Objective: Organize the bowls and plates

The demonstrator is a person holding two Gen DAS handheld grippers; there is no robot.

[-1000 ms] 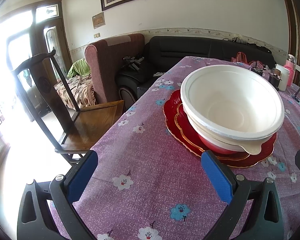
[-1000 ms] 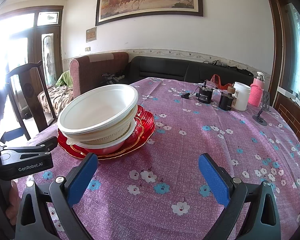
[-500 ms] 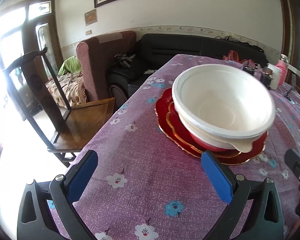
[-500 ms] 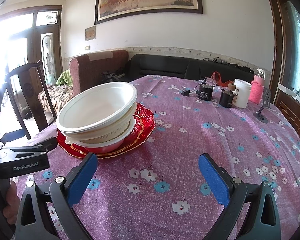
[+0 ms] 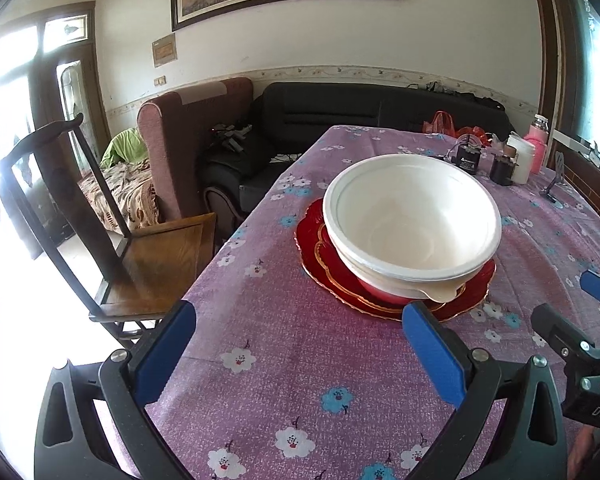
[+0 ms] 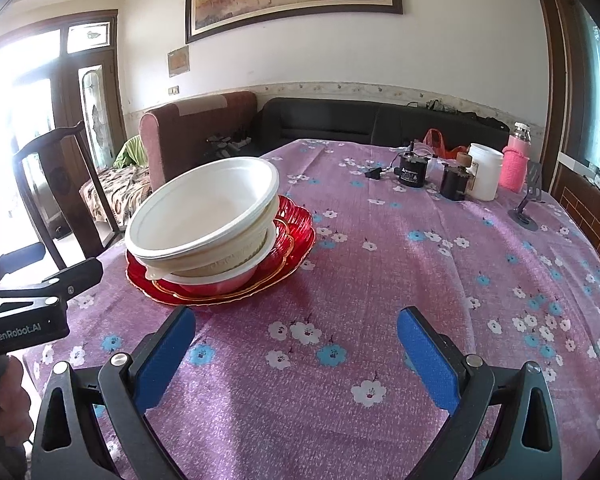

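Left gripper: your blue-padded jaws are spread wide and hold nothing; they hover low over the cloth, and the stack of dishes sits just beyond them at about 1 o'clock.
Right gripper: also spread wide and empty, above bare cloth; the stack lies at about 11 o'clock, near but not touching.
Stack of dishes: a white bowl sits on top, nested in a cream bowl with a small pour lip, which sits in a red bowl with a white inside; all rest on two red plates, the smaller one inside the larger.
Where it stands: near the left edge of the table, beside a wooden chair.
Step in hand: the dishes already look gathered; I judge you are either finishing or about to shift the whole pile.
Doing it well: if you lift, pinch a plate rim from each side and keep it level; the top bowls sit tilted and could slide.
Materials: the white bowl looks light, matte, with a rolled rim; the plates are glossy, ribbed, scalloped, gold-edged.
Cloth: purple, speckled weave, small flowers.
Far corner, about 1 o'clock: small jars and a pink bottle, well apart.
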